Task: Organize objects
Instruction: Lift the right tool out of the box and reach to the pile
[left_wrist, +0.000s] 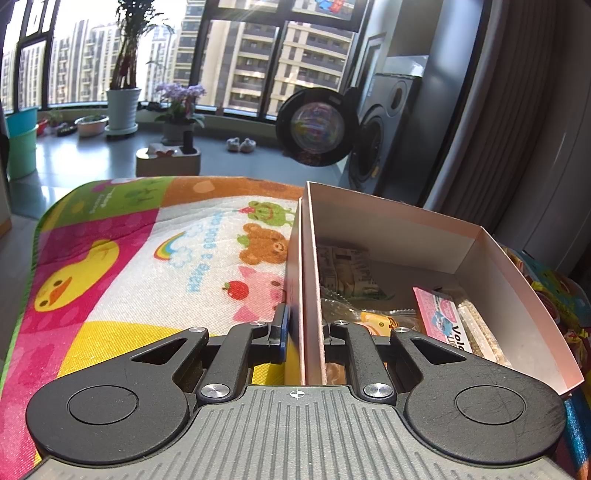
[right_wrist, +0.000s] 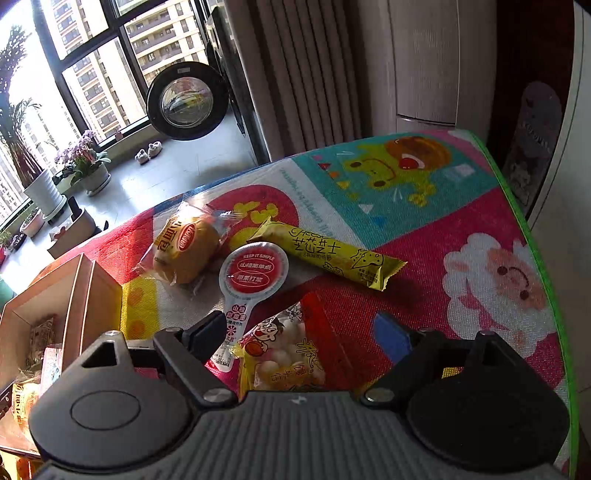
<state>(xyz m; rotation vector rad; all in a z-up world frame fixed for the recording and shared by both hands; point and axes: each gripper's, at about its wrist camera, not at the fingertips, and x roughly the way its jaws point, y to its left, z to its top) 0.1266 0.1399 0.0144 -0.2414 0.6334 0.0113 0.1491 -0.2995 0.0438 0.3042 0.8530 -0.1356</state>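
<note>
A pink cardboard box (left_wrist: 388, 229) stands on the cartoon mat (left_wrist: 147, 258), holding several snack packets, among them a pink one (left_wrist: 439, 317). My left gripper (left_wrist: 304, 326) is shut on the box's left wall, one finger outside and one inside. In the right wrist view the same box (right_wrist: 85, 295) is at the left. My right gripper (right_wrist: 299, 336) hangs open just above a red-and-yellow snack bag (right_wrist: 291, 354). Beyond it lie a round red-lidded pack (right_wrist: 255, 273), a wrapped yellow cake (right_wrist: 184, 247) and a long yellow bar (right_wrist: 332, 254).
The mat's green border (right_wrist: 546, 258) marks the table's right edge. A washing machine with its round door open (left_wrist: 314, 127) stands past the far edge, by curtains. Potted plants (left_wrist: 123, 107) line the window. A skateboard (right_wrist: 535, 140) leans at the right.
</note>
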